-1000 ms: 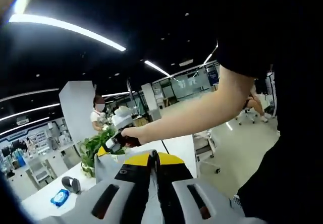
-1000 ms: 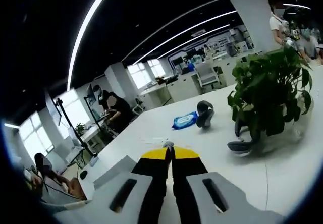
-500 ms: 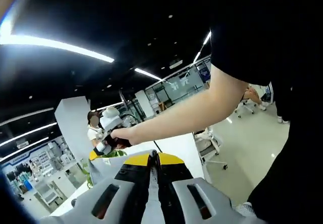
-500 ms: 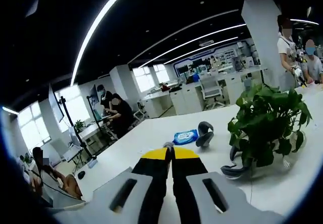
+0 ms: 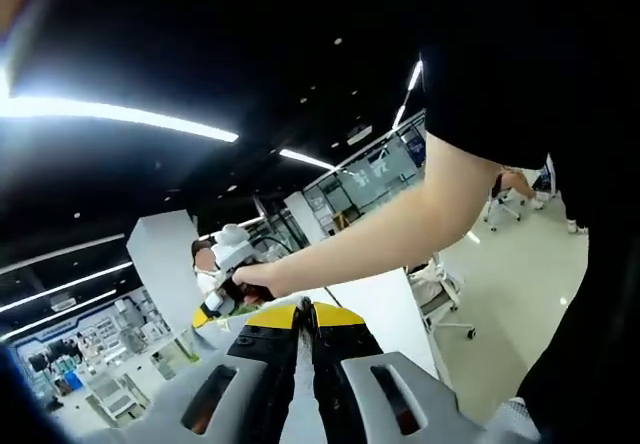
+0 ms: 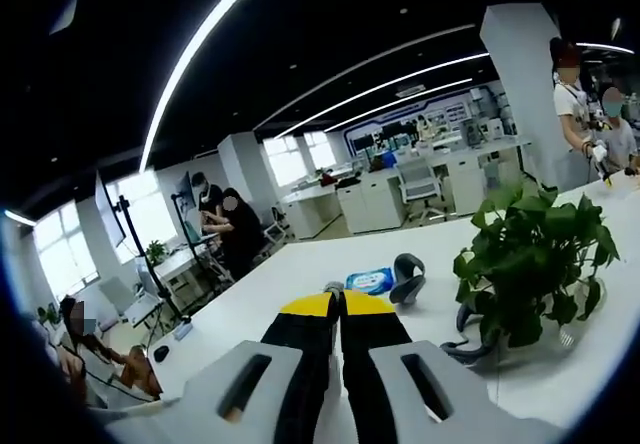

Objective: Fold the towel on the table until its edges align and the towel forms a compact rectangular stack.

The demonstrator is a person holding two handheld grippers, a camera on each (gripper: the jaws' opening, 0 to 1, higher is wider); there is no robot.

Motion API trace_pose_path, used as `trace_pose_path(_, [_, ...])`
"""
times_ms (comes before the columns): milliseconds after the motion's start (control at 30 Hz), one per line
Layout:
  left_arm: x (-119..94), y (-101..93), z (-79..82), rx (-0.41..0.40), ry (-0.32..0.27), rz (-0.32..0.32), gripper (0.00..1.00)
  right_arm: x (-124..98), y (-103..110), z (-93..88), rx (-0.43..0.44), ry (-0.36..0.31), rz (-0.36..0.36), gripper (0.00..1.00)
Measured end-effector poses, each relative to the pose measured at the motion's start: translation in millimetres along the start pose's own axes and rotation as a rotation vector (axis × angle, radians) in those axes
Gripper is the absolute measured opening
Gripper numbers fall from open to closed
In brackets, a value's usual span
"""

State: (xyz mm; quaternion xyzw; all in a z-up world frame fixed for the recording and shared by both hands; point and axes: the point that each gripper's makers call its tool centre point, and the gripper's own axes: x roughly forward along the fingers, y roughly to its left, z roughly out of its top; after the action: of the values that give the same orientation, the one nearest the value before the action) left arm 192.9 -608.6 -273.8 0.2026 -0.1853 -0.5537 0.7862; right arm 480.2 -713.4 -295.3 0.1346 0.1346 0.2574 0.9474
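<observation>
In the left gripper view, the left hand-held gripper (image 5: 304,316) points up and outward over a white table (image 5: 385,309), its 2 yellow-tipped jaws pressed together with only a thin pale strip between them; whether that strip is towel cloth I cannot tell. Beyond it the person's bare arm (image 5: 400,234) reaches across, the hand holding the right hand-held gripper (image 5: 222,302) just above the tabletop.

In the right gripper view, the right hand-held gripper's jaws are likewise clenched, with a small pale bit at the tips, too small to identify. Ahead on the table lie a blue wipes pack (image 6: 371,281), a grey curved object (image 6: 407,277) and a potted plant (image 6: 530,264).

The towel cannot be made out clearly. How far the folding has got cannot be judged; no compact stack is visible, so I would treat the task as unfinished.
</observation>
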Motion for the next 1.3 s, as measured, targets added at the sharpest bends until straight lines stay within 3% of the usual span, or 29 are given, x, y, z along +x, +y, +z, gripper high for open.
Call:
trace_pose_path(233, [-41,31.9,-20.4,-0.095,0.047,0.127,0.04,45,22,-6.0,0.015,0.05,0.061,0.0])
trace_pose_path(467, [-91,57.9,-39.6,-0.16,0.105,0.273,0.04,89,64,-22.9,0.001,0.11,0.147,0.0])
trace_pose_path(600, [-125,71.2,-61.9,-0.251,0.15,0.361,0.04,124,71,-40.7,-0.008,0.18,0.19,0.0])
trace_pose_path(733, [-153,77.3,-90.8,-0.326,0.209,0.433,0.04,139,89,-65.9,0.023,0.229,0.205,0.0])
trace_pose_path(967, [-191,71.8,-131.9,-0.408,0.285,0.506,0.04,163,109,-100.2,0.061,0.307,0.244,0.0])
trace_pose_path(1200, [-215,61.4,-156.4,-0.379,0.388,0.503,0.04,182,126,-119.8,0.065,0.353,0.272,0.0])
trace_pose_path(1300, [-223,58.6,-159.1,-0.376,0.399,0.505,0.04,185,135,-123.4,0.074,0.359,0.29,0.0])
